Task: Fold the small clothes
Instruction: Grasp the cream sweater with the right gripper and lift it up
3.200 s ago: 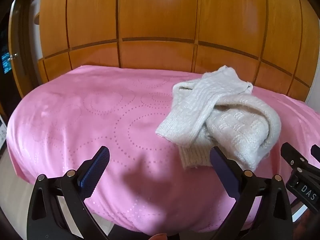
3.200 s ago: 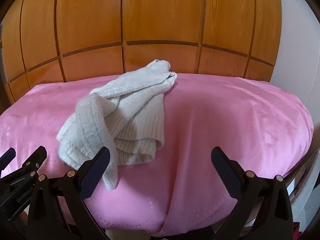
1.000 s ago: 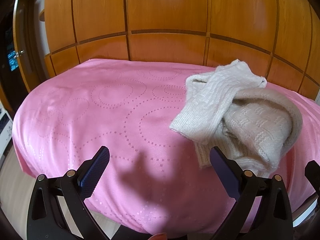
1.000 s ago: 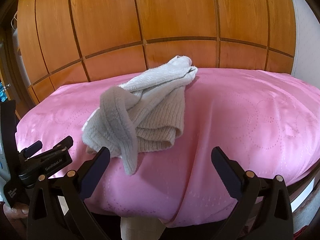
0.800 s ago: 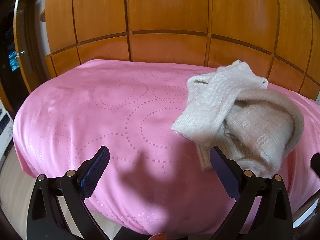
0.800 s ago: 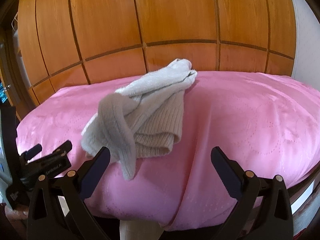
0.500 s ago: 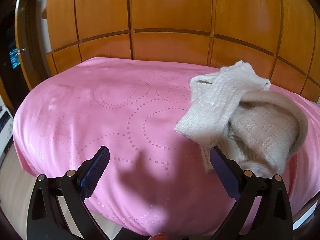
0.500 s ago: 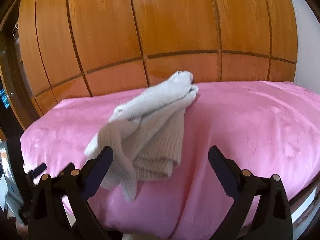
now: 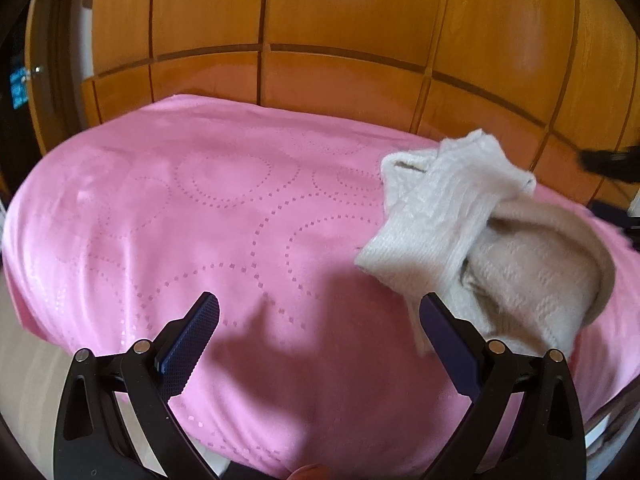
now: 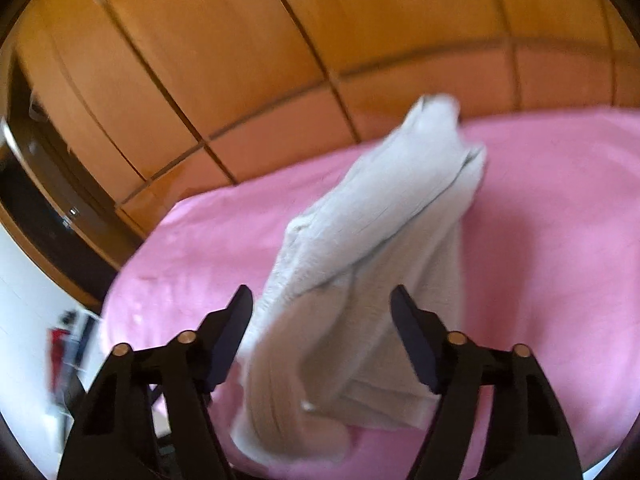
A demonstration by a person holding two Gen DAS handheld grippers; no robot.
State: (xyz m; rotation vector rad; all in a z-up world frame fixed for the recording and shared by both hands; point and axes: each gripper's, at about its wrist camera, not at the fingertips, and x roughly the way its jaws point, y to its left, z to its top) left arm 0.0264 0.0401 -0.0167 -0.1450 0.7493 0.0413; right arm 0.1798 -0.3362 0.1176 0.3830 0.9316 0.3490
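Note:
A crumpled cream knit garment (image 9: 480, 240) lies in a heap on the pink cloth-covered surface (image 9: 224, 216). In the left wrist view it sits at the right, just beyond my right finger. My left gripper (image 9: 320, 320) is open and empty above the bare pink cloth. In the right wrist view the garment (image 10: 360, 260) fills the middle, blurred by motion. My right gripper (image 10: 322, 312) is open, its fingers either side of the garment's near end, not closed on it.
A wooden panelled wall (image 9: 320, 40) stands right behind the surface. A dark doorway (image 10: 40, 184) is at the left. The pink surface's front edge drops off close to both grippers. A dark part of the other gripper (image 9: 608, 162) shows at the far right.
My right gripper has swung left and forward over the garment, tilting, with its fingers somewhat closer together. My left gripper has hardly moved. The garment lies as before.

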